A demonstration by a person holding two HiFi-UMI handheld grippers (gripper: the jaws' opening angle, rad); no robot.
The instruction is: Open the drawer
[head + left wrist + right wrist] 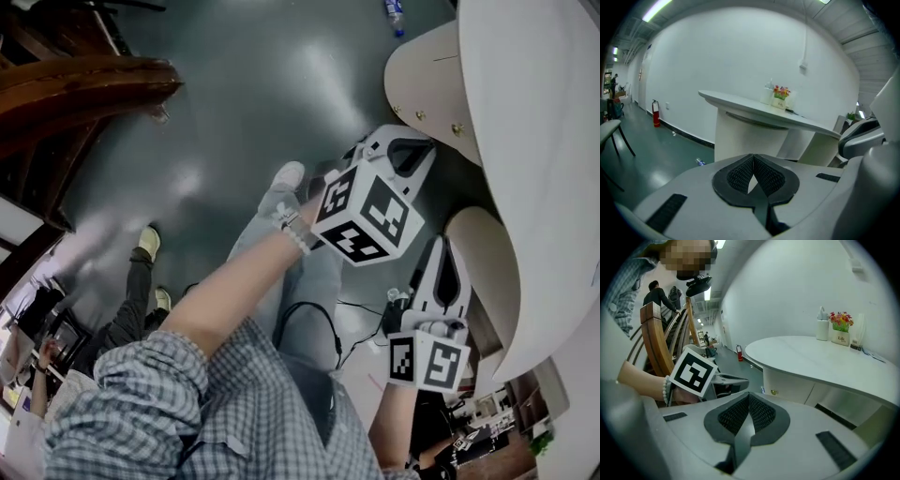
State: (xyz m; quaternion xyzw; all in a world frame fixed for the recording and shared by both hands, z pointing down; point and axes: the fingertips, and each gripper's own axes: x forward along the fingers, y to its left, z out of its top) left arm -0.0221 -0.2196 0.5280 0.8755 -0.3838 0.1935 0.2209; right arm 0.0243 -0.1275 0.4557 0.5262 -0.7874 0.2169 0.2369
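– hovering short of the desk, left gripper and right gripper were both pressed shut, empty; the drawer sat under its top.
– shut like that, they could have skidded off the small knob.

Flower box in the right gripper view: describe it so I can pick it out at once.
Start at the curved white desk that fills the right of the view. Near its far edge stands a short row of small things, and the flower box is the middle one. It alone carries red and yellow blooms, between a white bottle and a pale upright item.
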